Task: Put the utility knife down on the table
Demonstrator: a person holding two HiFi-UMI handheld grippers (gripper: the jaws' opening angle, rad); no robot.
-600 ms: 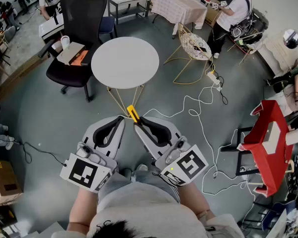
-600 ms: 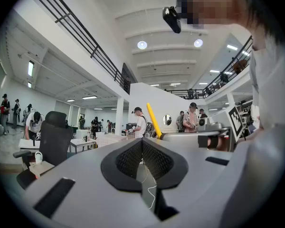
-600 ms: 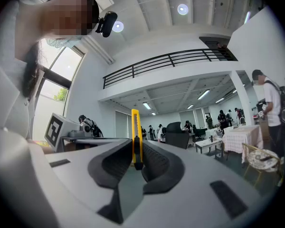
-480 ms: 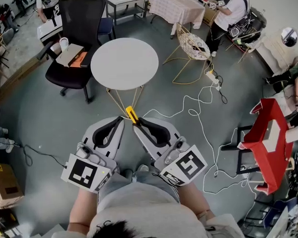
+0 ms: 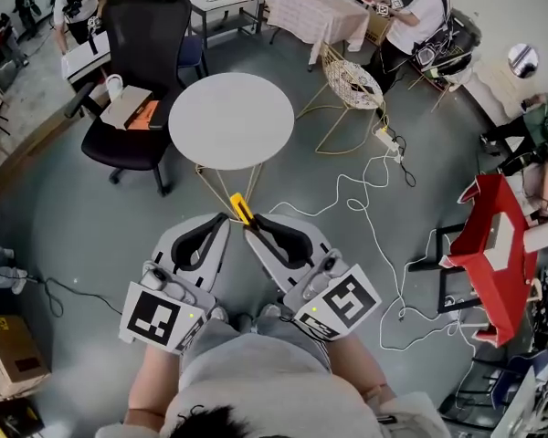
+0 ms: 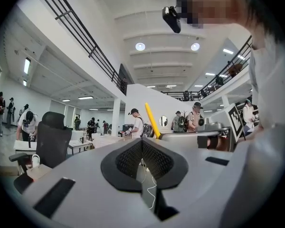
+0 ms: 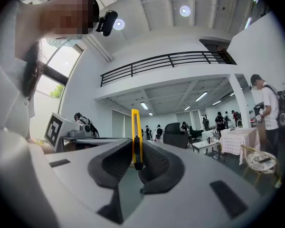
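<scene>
Progress: knife not yet placed | right gripper clenched on yellow utility knife | left gripper jaws pressed together, empty | knife held short of round table's near edge | remaining: reach, lower, release.

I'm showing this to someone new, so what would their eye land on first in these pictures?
Most likely the yellow utility knife, clamped in the right gripper and sticking out toward the round white table ahead. The left gripper sits beside it, shut on nothing, and a bright red stand pops at the far right of the head view.
</scene>
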